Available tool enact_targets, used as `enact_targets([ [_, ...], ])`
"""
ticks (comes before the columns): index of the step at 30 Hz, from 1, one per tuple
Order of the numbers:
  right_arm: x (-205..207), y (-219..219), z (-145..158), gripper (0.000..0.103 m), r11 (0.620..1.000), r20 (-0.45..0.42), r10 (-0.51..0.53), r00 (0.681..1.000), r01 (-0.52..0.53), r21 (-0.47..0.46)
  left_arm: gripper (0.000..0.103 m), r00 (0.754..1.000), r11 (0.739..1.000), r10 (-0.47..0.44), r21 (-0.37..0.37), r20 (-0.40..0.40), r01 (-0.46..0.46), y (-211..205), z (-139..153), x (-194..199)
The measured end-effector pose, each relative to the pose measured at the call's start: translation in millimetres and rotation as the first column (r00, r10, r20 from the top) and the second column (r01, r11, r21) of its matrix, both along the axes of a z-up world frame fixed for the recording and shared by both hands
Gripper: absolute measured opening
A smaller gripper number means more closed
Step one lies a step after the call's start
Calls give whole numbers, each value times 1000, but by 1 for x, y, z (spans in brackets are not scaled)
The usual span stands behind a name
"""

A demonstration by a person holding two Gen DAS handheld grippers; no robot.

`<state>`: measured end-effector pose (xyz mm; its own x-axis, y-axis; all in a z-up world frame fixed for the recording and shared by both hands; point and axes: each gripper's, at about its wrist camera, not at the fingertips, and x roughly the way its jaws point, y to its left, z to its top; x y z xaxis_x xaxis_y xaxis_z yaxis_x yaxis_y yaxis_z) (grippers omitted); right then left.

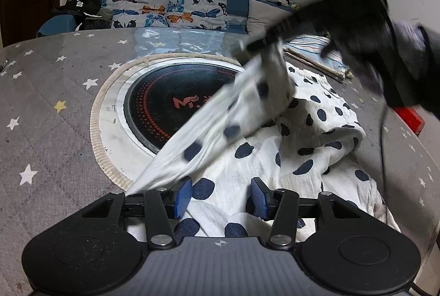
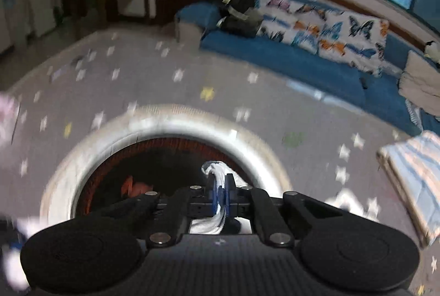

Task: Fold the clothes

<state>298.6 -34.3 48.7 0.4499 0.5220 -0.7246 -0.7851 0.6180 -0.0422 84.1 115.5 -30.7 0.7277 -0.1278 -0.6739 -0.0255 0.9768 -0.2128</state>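
A white garment with dark blue spots (image 1: 316, 136) lies crumpled on the grey star-patterned table cover (image 1: 55, 103). My left gripper (image 1: 221, 197) hangs just over its near part, blue pads (image 1: 183, 197) apart, with cloth lying below and between them but not pinched. My right gripper (image 1: 258, 44) reaches in from the upper right and holds one edge of the garment up, so a blurred fold stretches down toward the left gripper. In the right wrist view the right gripper (image 2: 220, 183) is shut on a bunch of the white cloth (image 2: 217, 169).
A round black cooktop (image 1: 170, 103) with a pale ring is set into the table left of the garment. A folded striped cloth (image 1: 316, 48) lies at the far right, and a red object (image 1: 409, 117) sits by the right edge. A blue sofa with butterfly cushions (image 1: 165, 7) stands behind.
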Motion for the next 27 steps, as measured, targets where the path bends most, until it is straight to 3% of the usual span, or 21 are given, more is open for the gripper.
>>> enact_targets([
  [4,13,28,26,5,993,15,12,1000,-14,116,51,1000,1000,20,-8,-1,-20,6,1,-2],
  [7,21,47,45,22,980,14,18,1000,-21,200,51,999,999,49,-5,-3,-49,11,1,-4],
  [9,21,52,52,23,976,25,29,999,-33,214,51,998,998,65,-5,-2,-65,15,2,-7],
  [13,16,42,50,33,986,44,53,998,-59,154,51,995,995,95,-14,1,-95,24,3,-15],
  [17,11,16,33,35,996,34,64,997,-66,67,51,994,994,107,-25,-2,-107,28,5,-20],
  [23,5,-52,-11,41,999,-40,-15,999,14,-43,51,994,993,112,-30,-6,-112,29,9,-23],
  [27,4,-104,-35,43,991,-80,-121,989,116,-61,51,993,993,116,-17,-7,-116,28,10,-25],
])
